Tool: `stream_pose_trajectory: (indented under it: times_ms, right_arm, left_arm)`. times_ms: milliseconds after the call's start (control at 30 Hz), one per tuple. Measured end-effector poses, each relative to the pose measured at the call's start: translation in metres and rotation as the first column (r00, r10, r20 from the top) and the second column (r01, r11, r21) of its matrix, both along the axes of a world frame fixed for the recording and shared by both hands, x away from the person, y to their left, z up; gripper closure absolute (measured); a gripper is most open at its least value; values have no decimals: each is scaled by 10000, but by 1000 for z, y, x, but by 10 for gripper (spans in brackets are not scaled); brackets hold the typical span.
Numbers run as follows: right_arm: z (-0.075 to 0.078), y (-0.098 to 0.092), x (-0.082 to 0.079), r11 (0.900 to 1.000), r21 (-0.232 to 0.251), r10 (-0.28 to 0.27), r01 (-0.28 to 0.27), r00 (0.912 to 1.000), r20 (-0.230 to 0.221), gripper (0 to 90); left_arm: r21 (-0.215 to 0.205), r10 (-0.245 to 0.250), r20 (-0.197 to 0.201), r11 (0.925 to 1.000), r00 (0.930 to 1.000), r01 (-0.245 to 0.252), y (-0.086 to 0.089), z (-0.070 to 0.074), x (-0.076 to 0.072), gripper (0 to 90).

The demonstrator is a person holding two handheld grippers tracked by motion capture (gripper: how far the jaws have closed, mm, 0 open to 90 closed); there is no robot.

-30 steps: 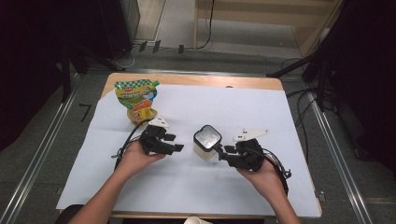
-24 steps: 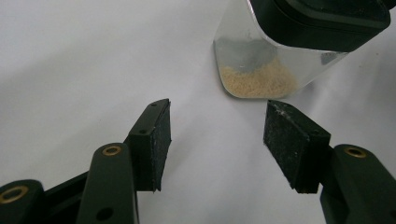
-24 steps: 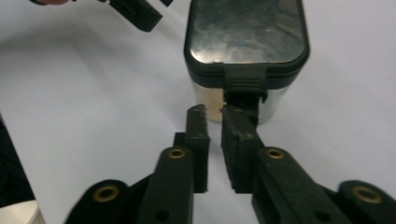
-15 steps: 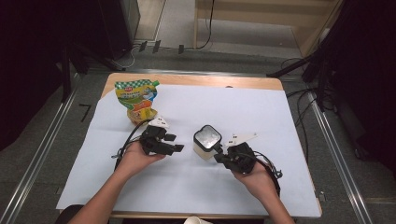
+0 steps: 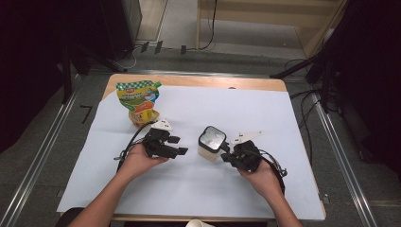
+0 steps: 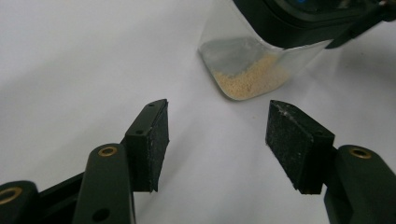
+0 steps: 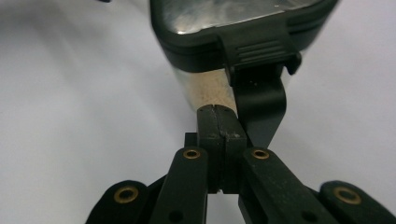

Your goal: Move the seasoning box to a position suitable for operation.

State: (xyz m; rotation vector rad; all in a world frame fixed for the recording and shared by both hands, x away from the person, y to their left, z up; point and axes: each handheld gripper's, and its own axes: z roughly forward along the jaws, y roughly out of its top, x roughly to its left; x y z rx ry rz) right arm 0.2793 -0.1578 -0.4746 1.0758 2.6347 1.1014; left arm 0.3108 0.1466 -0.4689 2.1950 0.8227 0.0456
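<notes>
Right gripper (image 7: 218, 122) jaws pressed together, nothing between pads, tips against flap hanging from black lid of clear container (image 5: 211, 143) at frame centre; grains (image 6: 250, 79) in its bottom. Left gripper (image 5: 181, 146) jaws apart, empty, left of container. Snack pouch (image 5: 138, 101) upper left on white sheet (image 5: 283, 142)

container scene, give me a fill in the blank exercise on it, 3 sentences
1. The left gripper points at the container with its jaws ____.
2. The right gripper has its jaws ____, just below the container's black clasp.
3. The grains in the container lie at its ____.

Missing words: open; shut; bottom
</notes>
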Motion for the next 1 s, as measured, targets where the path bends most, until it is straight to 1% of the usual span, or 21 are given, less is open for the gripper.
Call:
stream_pose_trajectory:
  times_ms: [67, 100, 167, 233, 267, 300, 333, 367, 400, 467, 533, 567, 600, 633, 667, 700, 800, 867, 900, 933, 1000]
  right_arm:
    - [0, -6, 4, 9999, 33, -121, 121, 9999, 20, 900]
    - [0, -12, 8, 9998, 100, -194, 193, 9998, 70, 900]
    - [-1, -17, 10, 9996, 112, -271, 270, 9996, 79, 900]
    - [-2, -20, 13, 9996, 122, -272, 271, 9996, 67, 900]
    - [-2, -20, 13, 9996, 122, -272, 271, 9996, 67, 900]
    - [-2, -22, 15, 9993, 198, -317, 317, 9995, 1, 900]
    - [-2, -22, 16, 9992, 201, -340, 339, 9994, 39, 900]
    - [-2, -23, 17, 9992, 213, -347, 347, 9994, 21, 900]
    - [-2, -23, 17, 9990, 216, -382, 382, 9993, 17, 900]
    - [-3, -23, 18, 9992, 194, -345, 344, 9994, 9, 900]
    - [-2, -23, 20, 9991, 146, -388, 387, 9992, 24, 900]
    - [-2, -24, 20, 9990, 203, -406, 406, 9992, 16, 900]
    - [-2, -24, 20, 9990, 203, -406, 406, 9992, 16, 900]
    - [-1, -24, 22, 9991, 198, -382, 381, 9992, 75, 900]
    - [-1, -24, 22, 9991, 198, -382, 381, 9992, 75, 900]
    - [1, -24, 23, 9989, 220, -418, 416, 9991, 104, 900]
    - [1, -24, 26, 9989, 178, -433, 431, 9990, 144, 900]
    - [1, -24, 29, 9988, 113, -487, 485, 9987, 154, 900]
    - [1, -24, 29, 9988, 113, -487, 485, 9987, 154, 900]
    - [1, -24, 30, 9984, 111, -548, 547, 9984, 159, 900]
    - [1, -23, 31, 9981, 97, -607, 606, 9980, 189, 900]
  left_arm:
    - [28, -216, -7, 9998, 9998, 216, -2, 0, 1, 391]
    - [-20, -423, -70, 9991, 9991, 422, -4, 0, 2, 377]
    - [-98, -481, -81, 9988, 9988, 480, -4, 0, 2, 370]
    - [-297, -506, 92, 9983, 9987, 509, -8, 1, 4, 370]
    - [-297, -506, 92, 9983, 9987, 509, -8, 1, 4, 371]
    - [-107, -725, 56, 9973, 9974, 725, -13, 4, 4, 392]
    - [-107, -725, 56, 9973, 9974, 725, -13, 4, 4, 411]
    - [-13, -876, 138, 9962, 9961, 877, -16, 5, 3, 417]
    - [79, -1243, 335, 9922, 9917, 1241, -22, 7, 2, 416]
    - [16, -1368, 366, 9906, 9899, 1368, -24, 7, 3, 410]
    - [-36, -1663, 153, 9861, 9860, 1664, -29, 8, 8, 390]
    - [-99, -1797, 176, 9836, 9836, 1799, -32, 10, 11, 376]
    - [-99, -1797, 176, 9836, 9836, 1799, -32, 10, 11, 377]
    - [-327, -2012, 42, 9790, 9795, 2012, -32, 10, 15, 382]
    - [-395, -2061, -160, 9779, 9784, 2053, -32, 10, 18, 382]
    - [-473, -2190, -364, 9750, 9751, 2172, -33, 7, 22, 379]
    - [-376, -2245, -388, 9741, 9737, 2231, -35, 6, 25, 351]
    - [-343, -2332, -334, 9721, 9719, 2320, -38, 5, 25, 330]
    - [-257, -2447, -314, 9694, 9691, 2440, -39, 5, 25, 330]
    - [-305, -2476, -228, 9686, 9686, 2468, -41, 6, 25, 312]
    - [-177, -2528, -226, 9674, 9672, 2525, -44, 8, 28, 290]
